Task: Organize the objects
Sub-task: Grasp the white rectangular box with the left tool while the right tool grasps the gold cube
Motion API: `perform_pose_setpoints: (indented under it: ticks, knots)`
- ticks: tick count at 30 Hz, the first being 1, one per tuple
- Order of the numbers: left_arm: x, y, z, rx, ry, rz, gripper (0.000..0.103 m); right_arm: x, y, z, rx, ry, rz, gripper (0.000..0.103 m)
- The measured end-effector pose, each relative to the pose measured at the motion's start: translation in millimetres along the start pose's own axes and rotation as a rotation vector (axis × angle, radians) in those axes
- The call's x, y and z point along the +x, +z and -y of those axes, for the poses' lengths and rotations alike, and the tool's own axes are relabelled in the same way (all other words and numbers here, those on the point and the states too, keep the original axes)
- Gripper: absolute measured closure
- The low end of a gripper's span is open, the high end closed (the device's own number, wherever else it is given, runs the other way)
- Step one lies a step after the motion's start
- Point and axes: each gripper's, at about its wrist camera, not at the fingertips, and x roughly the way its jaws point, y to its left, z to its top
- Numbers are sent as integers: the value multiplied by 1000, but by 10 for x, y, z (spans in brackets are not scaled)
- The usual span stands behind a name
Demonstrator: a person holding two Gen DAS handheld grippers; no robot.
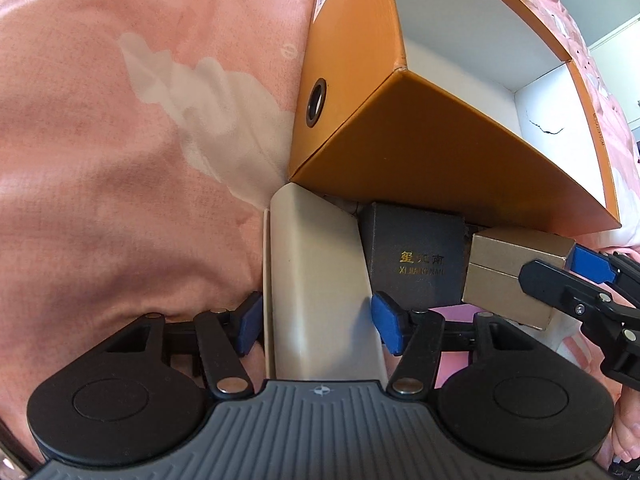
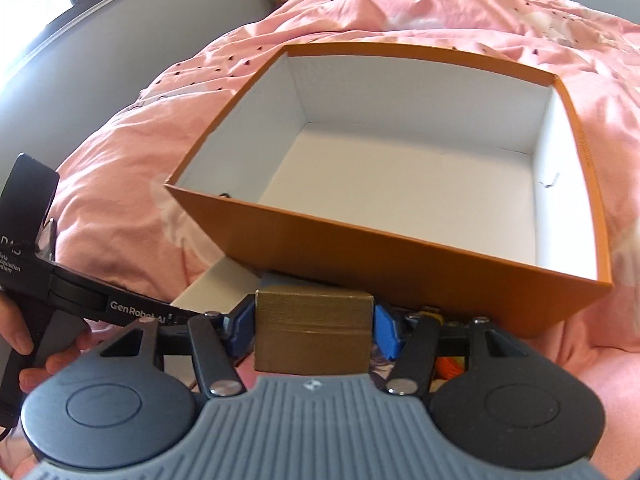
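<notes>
**Both grippers clamp small boxes beside the orange carton**

The left gripper (image 1: pixel 316 322) has its blue pads pressed against both sides of a tall cream-white rectangular box (image 1: pixel 316 280), which stands upright on the pink printed bedspread (image 1: pixel 120 160). The right gripper (image 2: pixel 314 326) is closed on a small gold cardboard box (image 2: pixel 314 328), its pads touching the box's two side faces. Both boxes sit just in front of the large open orange cardboard box with a white interior (image 2: pixel 400 240), near its front wall. Between them lies a dark grey box with gold lettering (image 1: pixel 416 256), partly under the orange box's edge.
</notes>
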Motion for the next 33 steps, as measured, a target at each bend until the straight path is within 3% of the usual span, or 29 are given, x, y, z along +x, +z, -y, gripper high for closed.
perform_pose_setpoints:
  ticks: [7,17,27,33]
  knots:
    - [-1,21,47,-29,17,14,42,32,-42,45,26,-8,-5,42]
    - [-288,-54,292,76,40,123,66,-76,-87,84,35,-13,25,42]
    - [-804,-311,387,154,34,230,69,-276,-83,94,32,21,67,42]
    - [-1062,-425,617,215,40,310,70,-492,-49,63,23,88,115,42]
